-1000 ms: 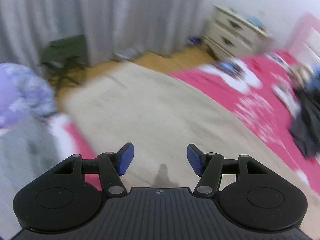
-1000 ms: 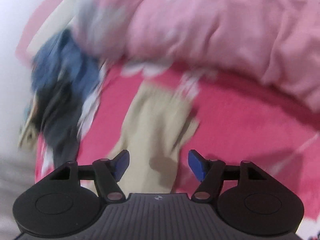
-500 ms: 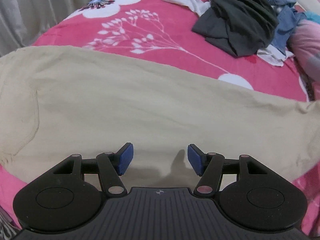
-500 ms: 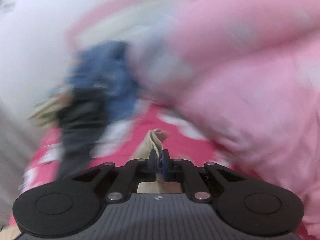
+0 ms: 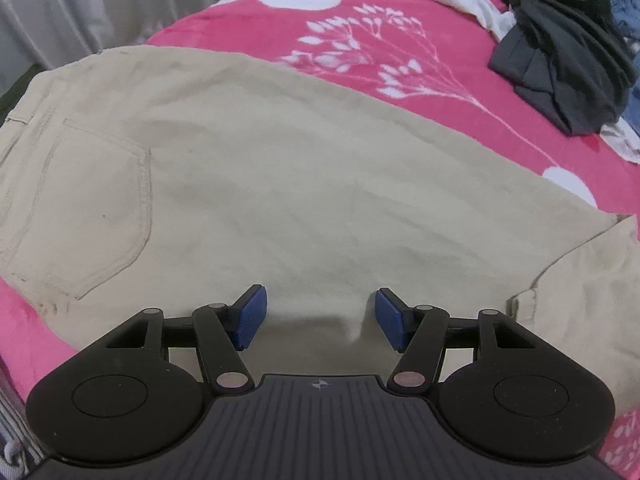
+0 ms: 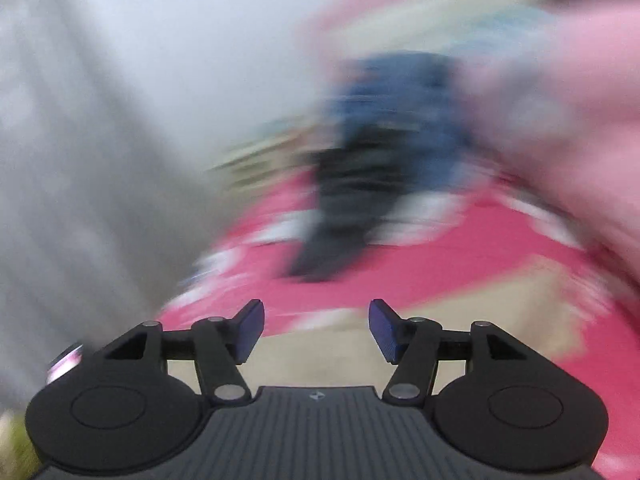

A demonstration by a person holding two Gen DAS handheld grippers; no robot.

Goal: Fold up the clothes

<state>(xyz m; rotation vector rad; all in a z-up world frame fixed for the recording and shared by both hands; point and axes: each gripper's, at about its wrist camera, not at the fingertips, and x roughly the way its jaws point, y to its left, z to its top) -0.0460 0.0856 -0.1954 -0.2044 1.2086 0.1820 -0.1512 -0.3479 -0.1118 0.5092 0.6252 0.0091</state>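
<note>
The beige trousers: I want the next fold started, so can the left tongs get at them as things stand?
Probably yes. The left tongs stand open right over the beige trousers, which lie flat on the pink bedspread with nothing between.

Left claw [image 5: 320, 318] agape, tilted steeply down; right claw [image 6: 316, 330] just reopened, empty.

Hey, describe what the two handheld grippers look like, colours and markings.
Both look alike: the left gripper and right gripper have black linkage arms with silver pivot pins, blue ribbed finger pads, round black side housings, and a ridged grey body bearing a small crosshair-like mark. No cables or sleeves show.
</note>
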